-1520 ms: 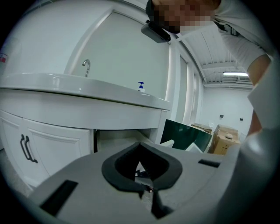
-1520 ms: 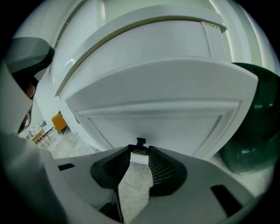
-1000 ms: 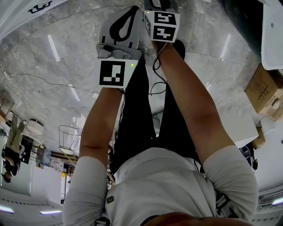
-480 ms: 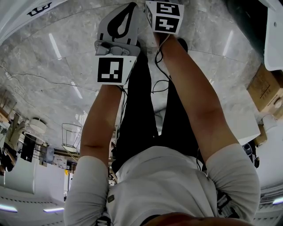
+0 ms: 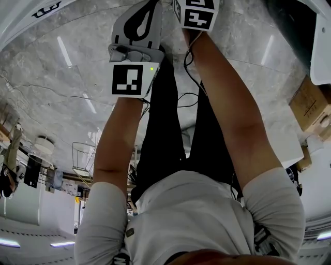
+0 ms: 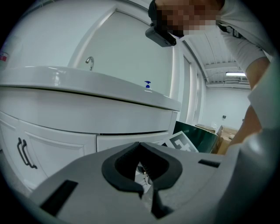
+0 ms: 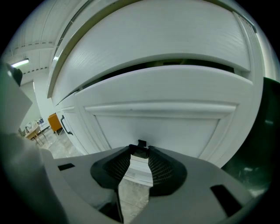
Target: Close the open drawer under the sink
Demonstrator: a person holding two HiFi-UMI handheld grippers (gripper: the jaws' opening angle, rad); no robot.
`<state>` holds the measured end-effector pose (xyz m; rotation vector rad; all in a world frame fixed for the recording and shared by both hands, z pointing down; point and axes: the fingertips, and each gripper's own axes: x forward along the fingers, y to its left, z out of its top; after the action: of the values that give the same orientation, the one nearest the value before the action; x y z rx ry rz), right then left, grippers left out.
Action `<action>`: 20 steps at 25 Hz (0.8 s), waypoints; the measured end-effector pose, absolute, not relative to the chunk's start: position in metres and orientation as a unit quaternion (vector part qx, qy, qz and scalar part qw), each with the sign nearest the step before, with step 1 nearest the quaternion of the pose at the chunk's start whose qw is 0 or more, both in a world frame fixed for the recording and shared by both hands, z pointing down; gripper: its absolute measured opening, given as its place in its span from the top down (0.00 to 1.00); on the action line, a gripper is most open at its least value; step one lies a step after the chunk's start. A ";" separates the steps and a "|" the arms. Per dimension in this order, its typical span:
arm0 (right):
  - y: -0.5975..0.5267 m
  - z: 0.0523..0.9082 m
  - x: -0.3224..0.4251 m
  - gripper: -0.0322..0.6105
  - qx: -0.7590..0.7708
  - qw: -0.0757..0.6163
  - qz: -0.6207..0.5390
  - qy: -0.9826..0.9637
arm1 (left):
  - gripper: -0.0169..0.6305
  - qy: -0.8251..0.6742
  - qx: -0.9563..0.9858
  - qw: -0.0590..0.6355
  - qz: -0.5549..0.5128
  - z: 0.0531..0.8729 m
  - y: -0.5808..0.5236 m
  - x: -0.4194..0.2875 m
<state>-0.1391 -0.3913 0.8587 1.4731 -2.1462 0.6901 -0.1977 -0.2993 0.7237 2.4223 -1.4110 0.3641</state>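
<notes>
Both arms have pushed further out ahead of the person since a second ago. The right has gone further, and its marker cube (image 5: 196,14) is now nearly off the top of the head view. The right claw (image 7: 140,152) stands about half open, its tips pinched, as far as I can see, on the small black handle (image 7: 141,144) of the drawer (image 7: 157,127). The drawer's white front sits just under the sink (image 6: 87,83). The left claw (image 6: 140,145) is closed on nothing, off to one side. A dark gap shows above the drawer's top edge, so I'd say it isn't home yet. The final push and the letting go are left.
</notes>
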 end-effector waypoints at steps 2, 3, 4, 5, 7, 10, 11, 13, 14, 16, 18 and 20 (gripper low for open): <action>-0.391 0.859 -0.140 0.72 0.533 0.219 0.252 -0.777 | 0.96 -0.494 0.846 0.158 0.128 0.724 -0.297 -0.198; -0.391 0.859 -0.140 0.72 0.533 0.218 0.254 -0.777 | 0.96 -0.494 0.845 0.158 0.128 0.724 -0.296 -0.198; -0.391 0.859 -0.140 0.71 0.531 0.217 0.254 -0.778 | 0.96 -0.494 0.845 0.158 0.127 0.724 -0.295 -0.198; -0.390 0.859 -0.140 0.68 0.530 0.218 0.255 -0.779 | 0.96 -0.495 0.845 0.158 0.127 0.723 -0.293 -0.198; -0.387 0.859 -0.140 0.61 0.525 0.216 0.260 -0.781 | 0.96 -0.499 0.843 0.156 0.126 0.719 -0.291 -0.198; -0.376 0.855 -0.132 0.60 0.519 0.218 0.262 -0.784 | 0.96 -0.504 0.841 0.152 0.123 0.708 -0.286 -0.195; -0.371 0.852 -0.128 0.60 0.518 0.220 0.262 -0.784 | 0.96 -0.504 0.841 0.152 0.123 0.704 -0.284 -0.194; -0.361 0.845 -0.122 0.60 0.516 0.219 0.264 -0.785 | 0.96 -0.503 0.841 0.155 0.124 0.695 -0.280 -0.191; -0.357 0.837 -0.120 0.60 0.516 0.215 0.265 -0.786 | 0.96 -0.503 0.841 0.156 0.122 0.690 -0.279 -0.190; -0.348 0.814 -0.118 0.60 0.514 0.206 0.261 -0.790 | 0.96 -0.505 0.841 0.152 0.118 0.675 -0.276 -0.188; -0.337 0.787 -0.116 0.60 0.507 0.200 0.255 -0.798 | 0.96 -0.508 0.842 0.146 0.106 0.656 -0.274 -0.183; -0.323 0.755 -0.115 0.61 0.494 0.196 0.248 -0.810 | 0.96 -0.513 0.841 0.143 0.095 0.634 -0.269 -0.178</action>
<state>-0.1149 -0.3229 0.7548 1.3845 -2.2697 0.6935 -0.1783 -0.2689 0.6340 2.4256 -1.4807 0.2734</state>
